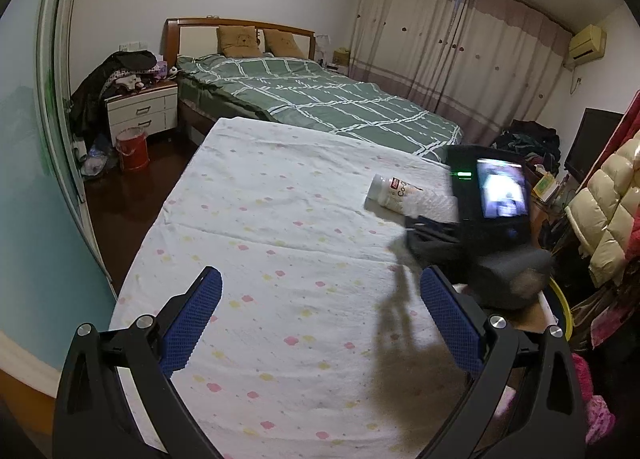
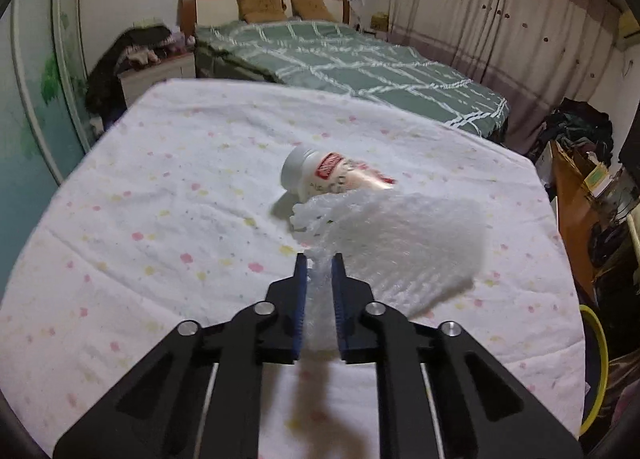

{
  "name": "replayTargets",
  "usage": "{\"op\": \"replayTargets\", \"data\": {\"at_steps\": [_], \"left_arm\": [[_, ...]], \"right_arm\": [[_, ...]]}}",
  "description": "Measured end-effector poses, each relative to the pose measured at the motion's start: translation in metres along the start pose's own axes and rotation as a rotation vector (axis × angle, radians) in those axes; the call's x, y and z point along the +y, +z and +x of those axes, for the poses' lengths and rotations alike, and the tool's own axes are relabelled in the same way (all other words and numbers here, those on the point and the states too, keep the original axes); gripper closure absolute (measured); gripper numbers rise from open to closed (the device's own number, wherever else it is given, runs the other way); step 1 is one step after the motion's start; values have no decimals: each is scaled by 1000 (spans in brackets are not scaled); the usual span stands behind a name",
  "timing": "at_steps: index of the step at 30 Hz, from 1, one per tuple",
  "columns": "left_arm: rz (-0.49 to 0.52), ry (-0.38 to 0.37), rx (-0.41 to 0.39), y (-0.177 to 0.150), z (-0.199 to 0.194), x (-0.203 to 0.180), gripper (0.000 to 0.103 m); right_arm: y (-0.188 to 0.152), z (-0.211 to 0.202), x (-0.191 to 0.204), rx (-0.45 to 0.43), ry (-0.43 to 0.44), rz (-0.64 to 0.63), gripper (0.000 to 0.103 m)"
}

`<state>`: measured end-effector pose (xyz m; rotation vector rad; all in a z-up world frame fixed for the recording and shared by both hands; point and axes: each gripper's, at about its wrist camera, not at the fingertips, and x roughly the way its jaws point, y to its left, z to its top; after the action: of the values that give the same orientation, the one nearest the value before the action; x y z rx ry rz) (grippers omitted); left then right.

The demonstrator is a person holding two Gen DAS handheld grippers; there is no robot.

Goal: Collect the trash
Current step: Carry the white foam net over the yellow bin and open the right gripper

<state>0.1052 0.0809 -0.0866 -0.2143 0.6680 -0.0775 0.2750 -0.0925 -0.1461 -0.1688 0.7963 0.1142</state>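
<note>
Foam netting (image 2: 396,235), white and crumpled, sits pinched between the blue pads of the right hand-held gripper (image 2: 320,259) in the right wrist view, just above the flowered cloth of the desk (image 2: 160,219); a paper cup (image 2: 320,175) lies on its side right behind it. Left wrist view: the left hand-held gripper (image 1: 320,283) hangs released over bare cloth, the cup (image 1: 394,193) far off to the right beside the right gripper's body.

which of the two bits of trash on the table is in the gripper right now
The white foam net: the right gripper is shut on its near edge. The paper cup lies on its side on the cloth beyond, untouched.
</note>
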Motion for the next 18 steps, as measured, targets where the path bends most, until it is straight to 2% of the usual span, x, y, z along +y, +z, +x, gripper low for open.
{"op": "replayTargets", "data": {"at_steps": [4, 11, 18], "left_arm": [[4, 2, 5, -1, 2, -1, 5], [20, -22, 29, -4, 12, -15, 5], [55, -40, 38, -5, 17, -33, 5]], "right_arm": [[-15, -40, -38, -47, 82, 55, 93], [-48, -96, -100, -97, 172, 148, 93], [-70, -135, -141, -142, 157, 195, 93]]}}
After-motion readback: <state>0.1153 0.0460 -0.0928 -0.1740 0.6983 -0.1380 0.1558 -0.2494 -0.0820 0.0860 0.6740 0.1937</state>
